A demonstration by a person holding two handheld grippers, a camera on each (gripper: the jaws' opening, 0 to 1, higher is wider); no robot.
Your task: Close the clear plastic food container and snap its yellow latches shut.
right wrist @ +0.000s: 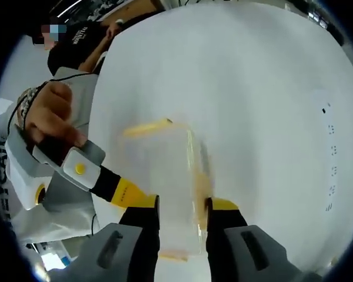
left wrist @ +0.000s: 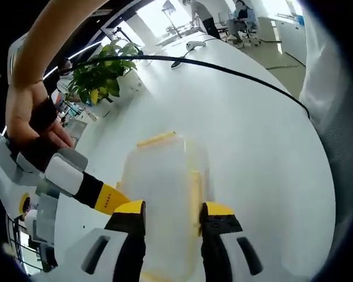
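The container (left wrist: pixel 165 194), clear with yellow trim, stands on the white table (left wrist: pixel 253 135); every place below is given relative to it. In the left gripper view, the left gripper (left wrist: pixel 172 214) has its yellow-tipped jaws apart, one on each side of the container's near end, close against the walls; whether they actually press the plastic cannot be told. A second gripper (left wrist: pixel 76 182), held in a hand (left wrist: pixel 29 111), comes in at the container's left, its tip near the wall. A yellow latch (left wrist: pixel 157 139) lies along the far top edge, and another yellow strip (left wrist: pixel 195 197) runs down the side nearest the right-hand jaw. In the right gripper view, the right gripper (right wrist: pixel 182 214) likewise straddles the container (right wrist: pixel 165 188) with its jaws apart, and a gripper (right wrist: pixel 94 176) in a hand (right wrist: pixel 53 117) again reaches in from the left. A far latch (right wrist: pixel 146 128) and a side strip (right wrist: pixel 199 188) show here too. The lid appears to be on, so the step in hand is judged to be latching; whether any latch is already snapped cannot be told. The next move probably calls for one gripper to steady the container while the other presses a latch down against the wall until it catches. The left gripper view alone shows a potted plant (left wrist: pixel 103 76), a black cable (left wrist: pixel 223 69) and office desks beyond the container; the right gripper view adds a person's torso (right wrist: pixel 76 53) beyond its left side.
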